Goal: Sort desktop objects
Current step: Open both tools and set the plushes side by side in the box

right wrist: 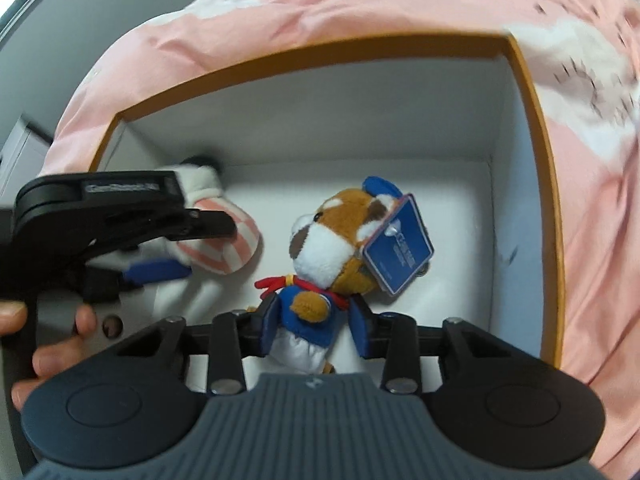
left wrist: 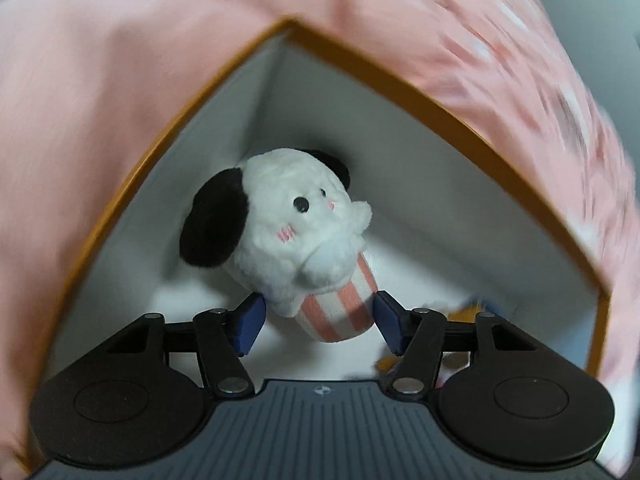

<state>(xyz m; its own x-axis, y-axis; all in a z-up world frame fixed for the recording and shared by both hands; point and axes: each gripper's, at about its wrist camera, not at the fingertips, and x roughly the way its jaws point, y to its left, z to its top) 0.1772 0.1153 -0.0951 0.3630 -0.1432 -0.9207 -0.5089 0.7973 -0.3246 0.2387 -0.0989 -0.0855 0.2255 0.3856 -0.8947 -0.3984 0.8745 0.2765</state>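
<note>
A white plush dog with black ears and a pink-striped cup body (left wrist: 296, 248) lies inside an orange-rimmed white box (left wrist: 224, 80), near its corner. My left gripper (left wrist: 318, 322) has its blue pads on either side of the striped body, with small gaps showing. In the right wrist view the left gripper (right wrist: 192, 248) is at the left around the same plush (right wrist: 224, 248). A brown and white plush dog in a blue shirt with a blue tag (right wrist: 332, 256) lies in the box (right wrist: 536, 160). My right gripper (right wrist: 316, 328) is shut on its body.
A pink patterned cloth (right wrist: 360, 8) covers the surface around the box. The box walls stand close on all sides. A hand (right wrist: 52, 344) holds the left gripper at the lower left.
</note>
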